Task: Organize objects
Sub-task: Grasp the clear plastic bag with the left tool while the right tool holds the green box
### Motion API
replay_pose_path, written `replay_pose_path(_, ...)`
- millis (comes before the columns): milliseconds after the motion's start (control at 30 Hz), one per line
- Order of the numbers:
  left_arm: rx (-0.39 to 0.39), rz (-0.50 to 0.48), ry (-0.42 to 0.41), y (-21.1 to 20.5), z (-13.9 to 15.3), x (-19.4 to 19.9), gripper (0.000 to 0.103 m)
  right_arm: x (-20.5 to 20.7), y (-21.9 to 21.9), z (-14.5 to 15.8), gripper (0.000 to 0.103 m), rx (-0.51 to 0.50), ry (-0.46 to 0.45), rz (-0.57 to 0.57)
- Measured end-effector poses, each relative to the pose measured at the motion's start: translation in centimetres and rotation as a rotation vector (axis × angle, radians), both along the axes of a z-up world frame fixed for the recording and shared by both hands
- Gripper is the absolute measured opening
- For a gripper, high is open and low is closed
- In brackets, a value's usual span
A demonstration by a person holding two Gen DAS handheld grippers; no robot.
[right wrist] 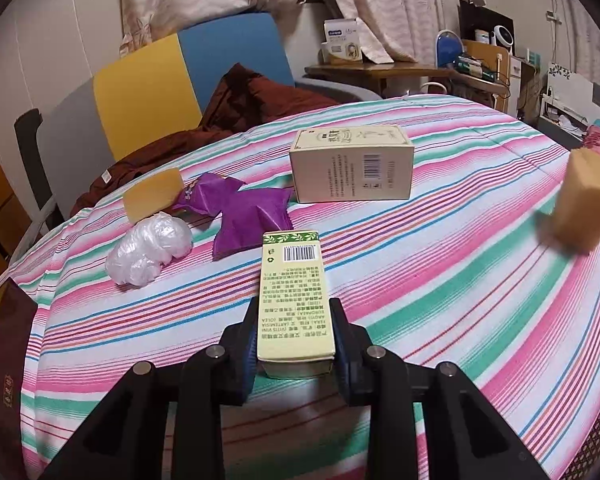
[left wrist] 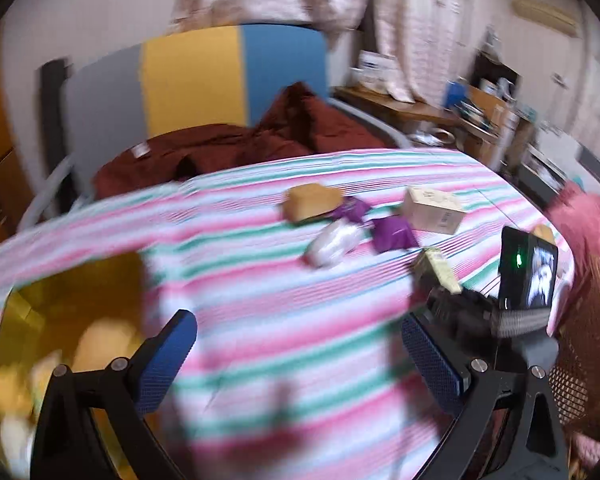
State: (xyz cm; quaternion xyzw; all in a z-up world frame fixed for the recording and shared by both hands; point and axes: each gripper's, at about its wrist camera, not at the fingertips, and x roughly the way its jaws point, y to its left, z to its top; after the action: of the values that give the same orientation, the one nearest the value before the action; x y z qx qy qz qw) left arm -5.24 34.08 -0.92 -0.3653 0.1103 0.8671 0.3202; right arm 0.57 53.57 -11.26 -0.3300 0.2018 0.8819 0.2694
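Note:
My right gripper [right wrist: 294, 308] is shut on a slim green-and-cream box [right wrist: 292, 292], which points away from me just above the striped cloth [right wrist: 460, 280]. Beyond it lie two purple packets [right wrist: 248, 212], a wad of clear plastic [right wrist: 148, 248], a yellow block [right wrist: 154, 194] and a large cream box [right wrist: 352, 164]. A second yellow block [right wrist: 584, 204] stands at the right. The left wrist view is blurred. In it my left gripper [left wrist: 296, 320] is open with nothing between its fingers, and the right gripper [left wrist: 460, 304] shows with the slim box [left wrist: 440, 270].
A yellow open container [left wrist: 60, 300] with blurred contents sits at the cloth's left edge. Behind the table stand a grey, yellow and blue chair [right wrist: 160, 80] with a dark red garment [right wrist: 240, 104] on it and a cluttered desk [right wrist: 400, 70]. Pink cloth [left wrist: 588, 232] lies at the right.

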Motion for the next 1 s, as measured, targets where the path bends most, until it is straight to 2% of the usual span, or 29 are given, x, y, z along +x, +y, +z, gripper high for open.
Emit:
replay_pose_path(100,-0.094,-0.071,0.025,4.9,-1.7,-2.7,0.103,0.0,0.0,-0.2,0.031,-0.005,0.010,-0.001)
replay_pose_path(167,-0.153,-0.078,0.035,6.9,-3.0,-4.1,0.103,0.1,0.4,-0.4,0.031,-0.012,0.023,0.001)
replay_pose_path(400,-0.269,-0.061,0.030,12.1,-7.3,-8.9,0.103,0.3,0.3,-0.6,0.031,-0.007,0.039,0.000)
replay_pose_path(467,-0.278,-0.047,0.018,12.8,-8.2,-9.8,0.102,0.2,0.3,-0.6,0.031,-0.001,0.035,-0.001)
replay_pose_path(500,-0.277,-0.035,0.011,13.1,-8.5,-10.4,0.098,0.2,0.3,-0.6,0.031,0.001,0.035,-0.001)
replay_pose_path(567,-0.243,-0.029,-0.039,13.3,-9.3,-11.2,0.082,0.2,0.4,-0.6,0.031,0.000,0.037,-0.001)
replay_pose_path(600,-0.231,-0.023,-0.071,13.2,-9.7,-11.5,0.063,0.2,0.4,-0.7,0.031,-0.001,0.039,-0.001)
replay_pose_path(633,-0.183,-0.011,-0.111,12.8,-9.9,-11.7,0.057,0.2,0.4,-0.7,0.031,-0.002,0.041,-0.001)
replay_pose_path(667,-0.171,0.003,-0.107,12.6,-9.8,-11.6,0.051,0.2,0.5,-0.7,0.031,-0.003,0.042,-0.001)
replay_pose_path(733,-0.167,0.008,-0.102,12.2,-9.7,-11.2,0.031,0.2,0.5,-0.7,0.031,-0.003,0.043,-0.002)
replay_pose_path(1000,-0.151,0.042,-0.135,9.7,-9.3,-8.7,0.027,0.1,0.3,-0.6,0.031,0.011,0.033,-0.005)
